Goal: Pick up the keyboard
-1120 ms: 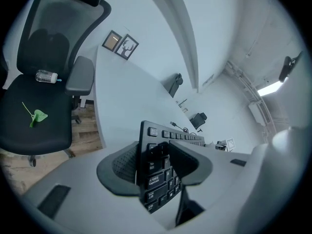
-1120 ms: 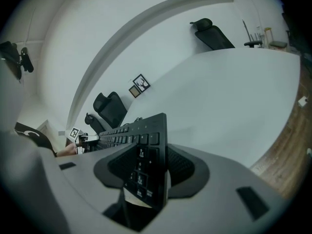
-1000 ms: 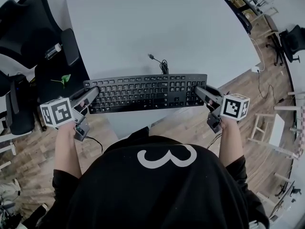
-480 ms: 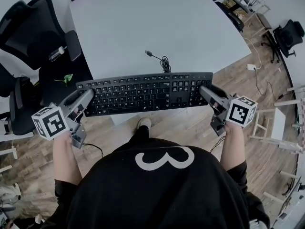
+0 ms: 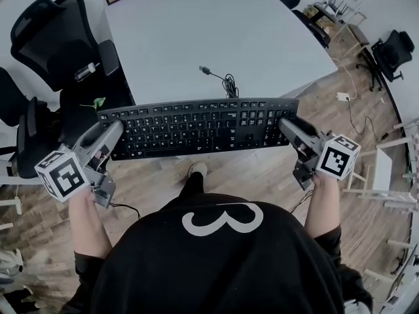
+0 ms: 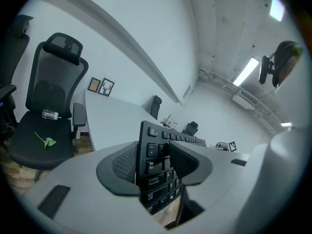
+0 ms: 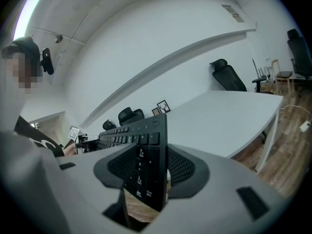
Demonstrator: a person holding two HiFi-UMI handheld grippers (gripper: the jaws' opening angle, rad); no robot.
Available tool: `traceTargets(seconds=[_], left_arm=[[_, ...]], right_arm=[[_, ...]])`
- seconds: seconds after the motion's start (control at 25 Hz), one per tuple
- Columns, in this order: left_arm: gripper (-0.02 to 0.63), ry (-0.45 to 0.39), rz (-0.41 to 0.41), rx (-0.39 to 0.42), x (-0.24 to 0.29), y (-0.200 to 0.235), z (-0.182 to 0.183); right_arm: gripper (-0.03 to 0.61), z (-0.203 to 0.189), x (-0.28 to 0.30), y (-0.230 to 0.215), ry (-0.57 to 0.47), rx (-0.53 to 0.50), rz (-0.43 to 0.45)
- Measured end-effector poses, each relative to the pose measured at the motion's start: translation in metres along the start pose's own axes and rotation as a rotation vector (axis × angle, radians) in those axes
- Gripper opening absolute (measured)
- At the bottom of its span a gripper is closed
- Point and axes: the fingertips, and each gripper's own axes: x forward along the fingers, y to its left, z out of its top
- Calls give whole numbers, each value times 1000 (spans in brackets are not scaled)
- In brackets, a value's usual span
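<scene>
1. We see our left claw (image 5: 112, 131) clamped on the left end of the keyboard (image 5: 196, 126).
2. Our right claw (image 5: 287, 124) grips its right end.
3. The keyboard spans between both claws, with the bench (image 5: 216, 38) just beyond them.

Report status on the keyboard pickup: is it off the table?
Done: left gripper and right gripper are each clamped on an end of the keyboard, which hangs clear of the white table, floor showing beneath. In hand: the two-handed hold. Remaining: its loose cable lies on the table.
</scene>
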Motion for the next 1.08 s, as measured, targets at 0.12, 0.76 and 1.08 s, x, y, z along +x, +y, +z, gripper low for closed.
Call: traceTargets(seconds=[0.12,0.76,1.08], left_arm=[[186,-20,-2,8,0,-1,1],[190,-48,-14,42,2,-4,6],[190,24,39,-88,10,12,-2]], right_arm=[[186,0,-1,-1,-6,-9,2],[186,1,-4,3,-54,-31,-5],[186,9,14,-8,82,32,-7]])
